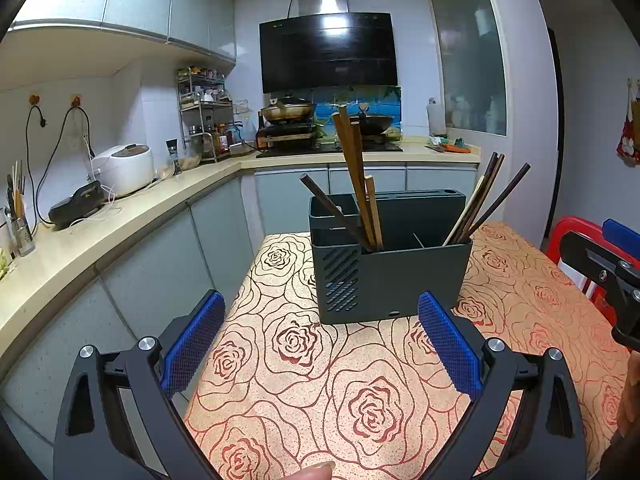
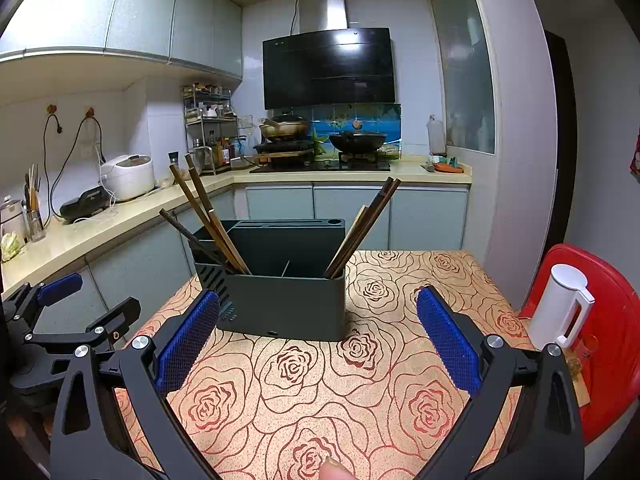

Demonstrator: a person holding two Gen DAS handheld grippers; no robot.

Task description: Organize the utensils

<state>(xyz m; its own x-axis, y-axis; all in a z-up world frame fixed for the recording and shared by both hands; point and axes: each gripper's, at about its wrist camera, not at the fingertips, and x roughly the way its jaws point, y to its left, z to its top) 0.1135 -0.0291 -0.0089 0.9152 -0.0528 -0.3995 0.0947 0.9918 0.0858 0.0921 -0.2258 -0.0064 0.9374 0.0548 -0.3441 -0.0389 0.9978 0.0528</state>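
A dark grey utensil holder (image 1: 396, 276) stands on the rose-patterned table (image 1: 320, 380). Chopsticks lean in its left compartment (image 1: 356, 176) and another bunch in its right compartment (image 1: 484, 200). My left gripper (image 1: 320, 344) is open and empty, a little in front of the holder. In the right wrist view the holder (image 2: 288, 300) stands ahead with chopsticks at its left (image 2: 208, 220) and right (image 2: 364, 228). My right gripper (image 2: 316, 340) is open and empty in front of it. The left gripper (image 2: 60, 320) shows at that view's left edge.
A kitchen counter (image 1: 120, 216) with a rice cooker (image 1: 124, 168) runs along the left, past the table edge. A red chair (image 2: 600, 340) with a white kettle (image 2: 560, 304) stands at the table's right. A stove with pans (image 1: 320, 124) is at the back.
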